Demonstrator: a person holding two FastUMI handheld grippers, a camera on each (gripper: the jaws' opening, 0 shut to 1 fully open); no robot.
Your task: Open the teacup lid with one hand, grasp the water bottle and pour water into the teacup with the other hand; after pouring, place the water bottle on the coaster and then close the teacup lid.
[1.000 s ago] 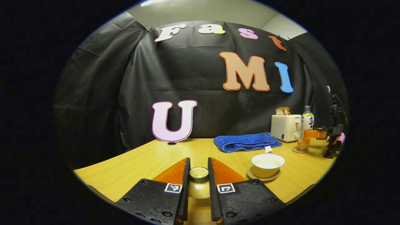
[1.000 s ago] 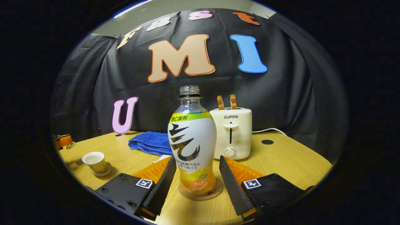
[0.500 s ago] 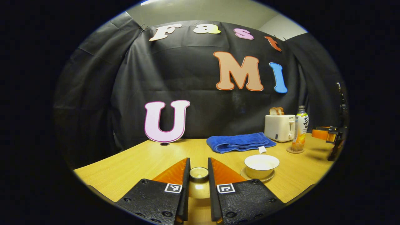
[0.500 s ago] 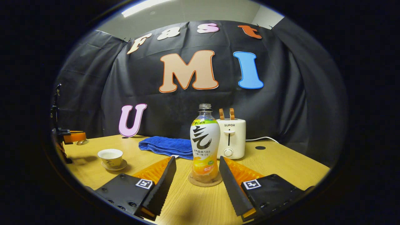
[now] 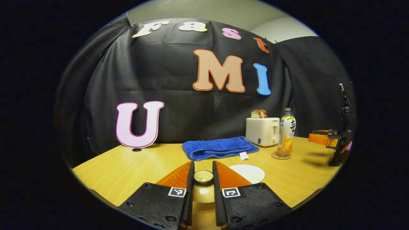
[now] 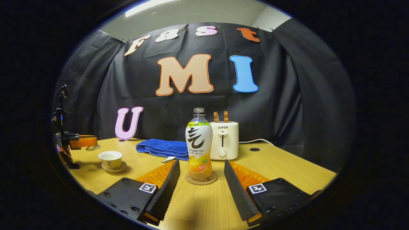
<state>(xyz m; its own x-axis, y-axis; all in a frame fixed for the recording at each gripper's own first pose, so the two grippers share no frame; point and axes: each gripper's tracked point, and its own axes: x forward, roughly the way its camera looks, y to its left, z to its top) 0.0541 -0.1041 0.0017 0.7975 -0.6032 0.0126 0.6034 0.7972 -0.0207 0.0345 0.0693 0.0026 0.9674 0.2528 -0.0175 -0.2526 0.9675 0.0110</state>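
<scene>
The left claw [image 5: 203, 174] grips the lid [image 5: 203, 176] over the half-hidden cup [image 5: 249, 172], while the right claw [image 6: 201, 174] gapes empty before the bottle [image 6: 198, 145] on its coaster [image 6: 201, 179], the SUPOR toaster [image 6: 223, 140] behind.

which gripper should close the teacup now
Left. Its jaws grip the lid by the knob, close above the open teacup. The right gripper is open and empty, apart from the water bottle standing on its coaster, so it has nothing to close with.
</scene>
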